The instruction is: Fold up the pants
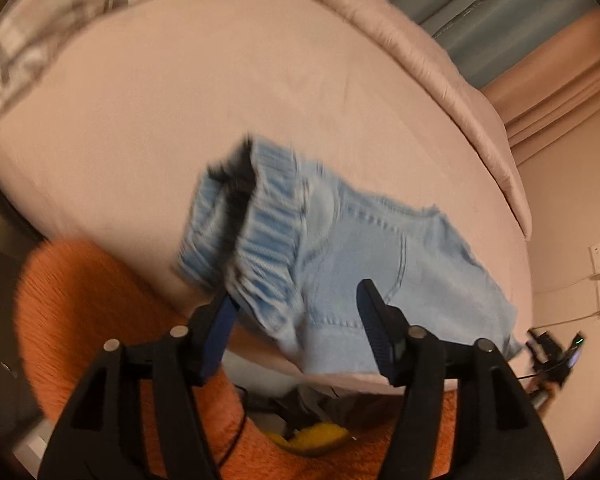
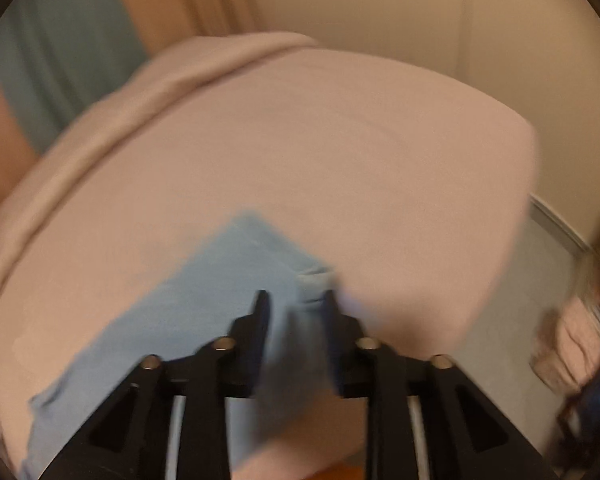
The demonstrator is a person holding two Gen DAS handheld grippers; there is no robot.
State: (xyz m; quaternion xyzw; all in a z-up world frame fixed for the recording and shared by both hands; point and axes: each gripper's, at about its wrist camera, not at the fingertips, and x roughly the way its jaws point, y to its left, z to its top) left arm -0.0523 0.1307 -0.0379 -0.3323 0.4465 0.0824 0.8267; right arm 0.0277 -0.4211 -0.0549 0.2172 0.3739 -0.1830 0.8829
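Light blue denim pants (image 1: 340,248) lie on the pink bed (image 1: 220,100), with the elastic waistband (image 1: 260,232) bunched up at the left. My left gripper (image 1: 296,296) is open just above the waistband end, the fabric showing between its fingers. In the right wrist view the pants (image 2: 180,300) stretch back to the left, and a fold of the leg hem (image 2: 314,284) sits between my right gripper's (image 2: 296,300) fingers. The jaws stand partly apart with cloth between them, and the frame is blurred.
A plaid pillow (image 1: 60,20) lies at the bed's far left. An orange fuzzy rug or cushion (image 1: 80,320) lies below the bed edge. Curtains (image 1: 520,32) and a wall with sockets (image 1: 598,276) stand to the right. Floor and clutter (image 2: 572,344) lie right of the bed.
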